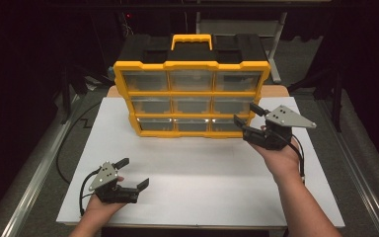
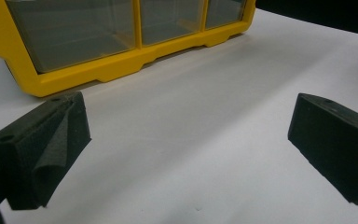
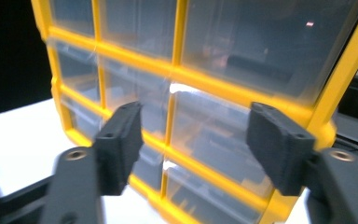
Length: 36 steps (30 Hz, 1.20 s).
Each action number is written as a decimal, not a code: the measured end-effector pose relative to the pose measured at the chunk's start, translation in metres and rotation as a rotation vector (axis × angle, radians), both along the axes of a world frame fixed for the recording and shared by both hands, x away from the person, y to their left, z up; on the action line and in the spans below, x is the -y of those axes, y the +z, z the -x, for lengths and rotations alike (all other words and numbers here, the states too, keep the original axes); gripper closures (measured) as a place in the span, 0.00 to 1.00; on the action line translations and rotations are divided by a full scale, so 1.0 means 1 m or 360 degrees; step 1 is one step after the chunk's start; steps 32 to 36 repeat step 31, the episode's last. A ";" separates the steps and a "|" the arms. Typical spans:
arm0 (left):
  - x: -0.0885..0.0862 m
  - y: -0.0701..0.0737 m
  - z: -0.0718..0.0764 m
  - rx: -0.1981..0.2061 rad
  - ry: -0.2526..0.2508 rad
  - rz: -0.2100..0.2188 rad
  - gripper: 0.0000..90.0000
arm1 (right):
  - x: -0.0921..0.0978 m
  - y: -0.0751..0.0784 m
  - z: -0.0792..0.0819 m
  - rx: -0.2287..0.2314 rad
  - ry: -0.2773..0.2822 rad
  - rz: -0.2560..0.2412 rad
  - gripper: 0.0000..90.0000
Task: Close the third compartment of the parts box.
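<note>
Reaching for the yellow drawer organizer (image 1: 191, 96), your right gripper (image 1: 250, 121) is much the nearer one: its jaws stand wide and empty just in front of the cabinet's lower right corner, facing the clear drawer fronts (image 3: 223, 135). The organizer stands upright at the far middle of the white tabletop (image 1: 202, 173), its long faces running side to side, carry handle (image 1: 191, 40) on top. Your left gripper (image 1: 134, 173) rests well back near the table's front edge, jaws also wide, nothing between them.
</note>
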<state>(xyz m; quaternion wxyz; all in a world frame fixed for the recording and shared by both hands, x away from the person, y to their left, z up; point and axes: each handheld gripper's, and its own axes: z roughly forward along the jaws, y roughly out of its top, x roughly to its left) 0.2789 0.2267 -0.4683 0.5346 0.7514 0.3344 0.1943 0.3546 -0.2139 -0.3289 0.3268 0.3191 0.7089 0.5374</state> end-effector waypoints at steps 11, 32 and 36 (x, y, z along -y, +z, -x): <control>-0.001 0.000 0.000 0.0003 0.0002 0.0000 0.00 | 0.005 -0.046 0.020 -0.0084 -0.0021 0.0006 0.03; -0.002 0.000 0.000 0.0017 0.0017 -0.0011 0.00 | 0.056 -0.124 0.064 -0.0242 -0.0144 0.0017 0.00; -0.002 0.000 0.000 0.0017 0.0017 -0.0011 0.00 | 0.056 -0.124 0.064 -0.0242 -0.0144 0.0017 0.00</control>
